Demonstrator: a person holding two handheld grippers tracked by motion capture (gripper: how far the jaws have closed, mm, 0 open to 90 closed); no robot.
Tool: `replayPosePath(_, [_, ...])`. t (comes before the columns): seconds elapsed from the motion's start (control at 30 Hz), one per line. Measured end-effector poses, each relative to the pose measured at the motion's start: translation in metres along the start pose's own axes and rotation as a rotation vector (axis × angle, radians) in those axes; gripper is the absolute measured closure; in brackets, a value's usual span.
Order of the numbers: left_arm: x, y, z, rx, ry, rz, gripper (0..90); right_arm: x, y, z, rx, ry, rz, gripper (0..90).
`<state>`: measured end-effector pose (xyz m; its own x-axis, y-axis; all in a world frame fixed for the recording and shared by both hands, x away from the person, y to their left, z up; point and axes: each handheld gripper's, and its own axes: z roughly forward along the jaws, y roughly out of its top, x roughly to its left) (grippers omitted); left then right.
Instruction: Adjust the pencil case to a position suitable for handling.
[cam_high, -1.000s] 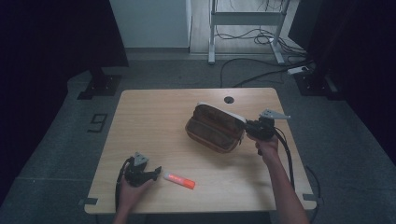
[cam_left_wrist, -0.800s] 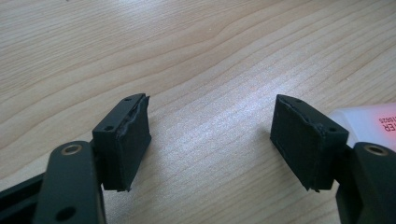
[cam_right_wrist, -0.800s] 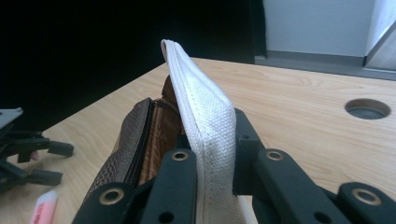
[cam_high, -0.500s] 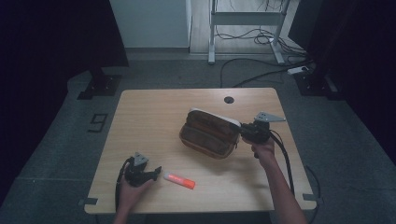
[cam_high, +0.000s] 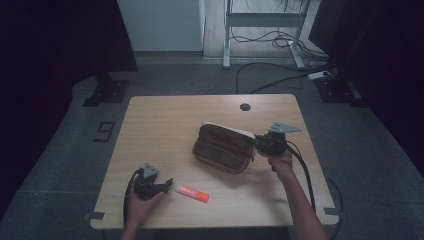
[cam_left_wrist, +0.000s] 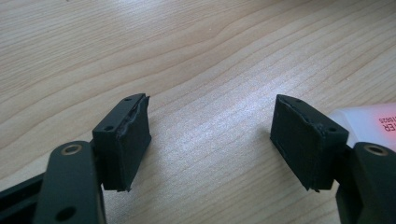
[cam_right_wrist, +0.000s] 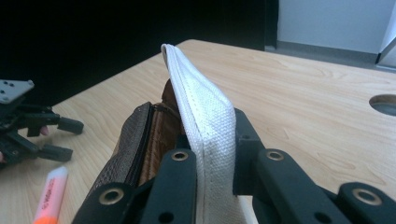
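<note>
Lying right of the tabletop's middle, the brown pencil pouch rests on its side with its zip line facing up and its long axis slanting from upper left to lower right in the high view. A white canvas flap runs along its far edge and stands up in the right gripper view like a ridge, with the brown zipped body just beside it on the left. The right gripper has its jaws pressed together on the right-hand end of that flap, the white cloth pinched between the two black pads, and the person's right hand holds the tool from the near side, its cable trailing back along the forearm. A grey three-cornered plate sits on top of this gripper.

Nearer the front edge, an orange highlighter with a pale cap lies flat on the wooden table, well apart from the pouch. Just left of it sits the left gripper, held low in the person's left hand; its jaws are spread wide with only bare wood grain between them, and the highlighter's pale end lies just behind the right-hand jaw in the left gripper view. A round cable hole is cut near the table's far edge.
</note>
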<state>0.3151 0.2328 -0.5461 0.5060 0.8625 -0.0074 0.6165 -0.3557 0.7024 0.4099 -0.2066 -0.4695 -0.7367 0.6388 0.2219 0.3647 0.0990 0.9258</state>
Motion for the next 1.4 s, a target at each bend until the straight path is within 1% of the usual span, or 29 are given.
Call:
replayPosePath(0.03, [0.0, 0.0, 0.0, 0.0, 0.0, 0.0, 28.0, 0.0, -0.001, 0.001, 0.012, -0.007, -0.002, 80.5])
replayPosePath(0.1, [0.0, 0.0, 0.0, 0.0, 0.0, 0.0, 28.0, 0.0, -0.001, 0.002, 0.02, -0.011, -0.004, 80.4])
replayPosePath(0.13, [0.0, 0.0, 0.0, 0.0, 0.0, 0.0, 28.0, 0.001, -0.002, 0.003, 0.035, -0.021, -0.008, 80.4])
replayPosePath(0.3, [0.0, 0.0, 0.0, 0.0, 0.0, 0.0, 28.0, 0.001, -0.002, 0.004, 0.051, -0.025, -0.013, 80.4])
replayPosePath(0.33, [0.0, 0.0, 0.0, 0.0, 0.0, 0.0, 28.0, 0.002, -0.003, 0.005, 0.07, -0.039, -0.026, 80.3])
replayPosePath(0.37, [0.0, 0.0, 0.0, 0.0, 0.0, 0.0, 28.0, 0.002, -0.003, 0.005, 0.07, -0.039, -0.026, 80.3])
replayPosePath(0.4, [0.0, 0.0, 0.0, 0.0, -0.001, 0.0, 28.0, 0.002, -0.003, 0.005, 0.09, -0.05, -0.037, 80.1])
replayPosePath(0.5, [0.0, 0.0, 0.0, 0.0, 0.0, 0.001, 28.1, 0.001, -0.003, 0.005, 0.099, -0.054, -0.033, 79.9])
replayPosePath(0.53, [0.0, 0.0, 0.0, 0.0, -0.001, 0.001, 28.1, 0.001, -0.003, 0.005, 0.118, -0.067, -0.034, 79.1])
replayPosePath(0.57, [0.0, 0.0, 0.0, 0.0, -0.001, 0.001, 28.1, 0.001, -0.003, 0.005, 0.118, -0.067, -0.034, 79.1])
replayPosePath(0.6, [0.0, 0.0, 0.0, 0.0, -0.001, 0.001, 28.1, 0.0, -0.004, 0.006, 0.157, -0.091, -0.043, 77.5])
replayPosePath(0.63, [0.0, 0.0, 0.0, 0.0, -0.001, 0.001, 28.1, 0.0, -0.004, 0.006, 0.157, -0.091, -0.043, 77.5])
replayPosePath(0.67, [0.0, 0.0, 0.0, 0.0, -0.001, 0.001, 28.1, 0.0, -0.005, 0.007, 0.179, -0.114, -0.053, 76.8])
replayPosePath(0.73, [0.0, 0.0, 0.0, 0.0, 0.0, 0.001, 28.1, -0.001, -0.007, 0.008, 0.231, -0.153, -0.058, 75.6])
replayPosePath(0.93, [0.0, 0.0, 0.0, 0.0, 0.0, 0.001, 28.1, -0.004, -0.01, 0.01, 0.264, -0.173, -0.054, 74.4])
replayPosePath(1.0, [0.0, 0.0, 0.0, 0.0, -0.001, 0.001, 28.1, -0.006, -0.011, 0.011, 0.283, -0.186, -0.049, 72.5])
replayPosePath(1.03, [0.0, 0.0, 0.0, 0.0, -0.001, 0.001, 28.1, -0.006, -0.011, 0.011, 0.283, -0.186, -0.049, 72.5])
replayPosePath(1.07, [0.0, 0.0, 0.0, 0.0, -0.001, 0.001, 28.1, -0.006, -0.012, 0.012, 0.302, -0.206, -0.047, 71.1])
replayPosePath(1.13, [0.0, 0.0, 0.0, 0.0, 0.0, 0.001, 28.1, -0.007, -0.014, 0.013, 0.311, -0.205, -0.045, 70.4])
replayPosePath(1.23, [0.0, 0.0, 0.0, 0.0, 0.0, 0.001, 28.1, -0.007, -0.013, 0.012, 0.308, -0.202, -0.041, 70.0])
replayPosePath(1.3, [0.0, 0.0, 0.0, 0.0, 0.0, 0.001, 28.1, -0.007, -0.012, 0.012, 0.309, -0.205, -0.045, 64.4])
replayPosePath(1.37, [0.0, 0.0, 0.0, 0.0, 0.0, 0.001, 28.1, -0.006, -0.012, 0.011, 0.307, -0.215, -0.043, 55.3])
replayPosePath(1.4, [0.0, 0.0, 0.0, 0.0, 0.0, 0.001, 28.1, -0.006, -0.012, 0.011, 0.307, -0.215, -0.043, 55.3])
